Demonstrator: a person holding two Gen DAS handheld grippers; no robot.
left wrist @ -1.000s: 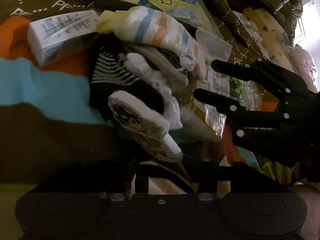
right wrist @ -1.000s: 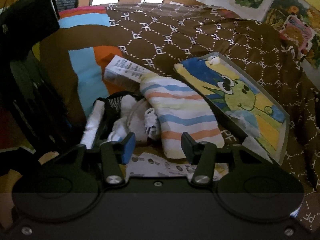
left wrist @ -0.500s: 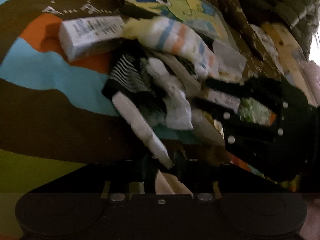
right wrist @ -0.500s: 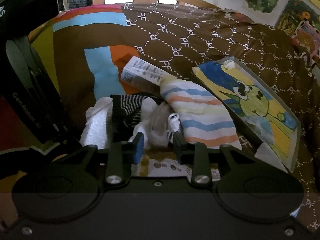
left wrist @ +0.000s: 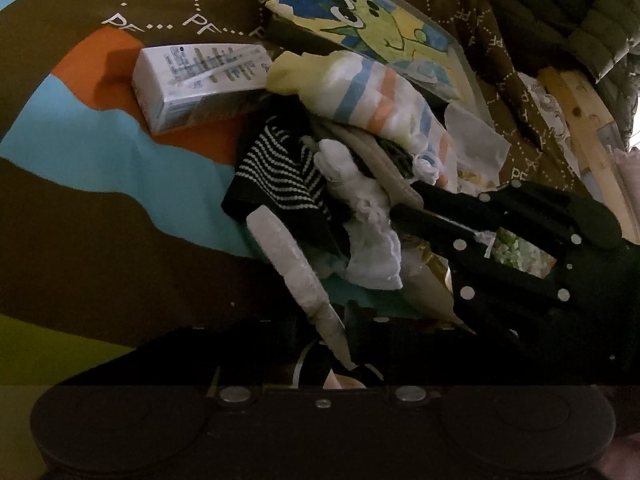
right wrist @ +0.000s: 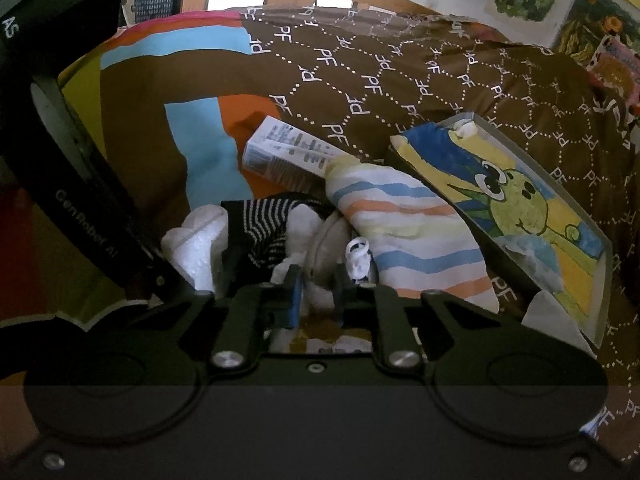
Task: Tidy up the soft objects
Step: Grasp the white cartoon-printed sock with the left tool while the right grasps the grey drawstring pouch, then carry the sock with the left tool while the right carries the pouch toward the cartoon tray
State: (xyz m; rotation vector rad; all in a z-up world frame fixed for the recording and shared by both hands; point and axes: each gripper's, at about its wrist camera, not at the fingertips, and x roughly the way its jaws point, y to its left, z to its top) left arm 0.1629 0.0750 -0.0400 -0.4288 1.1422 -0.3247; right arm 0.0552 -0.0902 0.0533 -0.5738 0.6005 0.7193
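The right gripper point(right wrist: 317, 294) jaws have just been closing onto the white sock point(right wrist: 304, 240); the left gripper point(left wrist: 320, 344) jaws have narrowed on the fuzzy sock point(left wrist: 292, 264).

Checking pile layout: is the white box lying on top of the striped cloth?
No, the striped cloth overlaps one end of the white box, which rests on the bedspread.

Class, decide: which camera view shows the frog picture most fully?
The right wrist view: the frog picture lies nearly whole on the brown blanket. In the left wrist view it sits at the top edge, partly behind the striped cloth.
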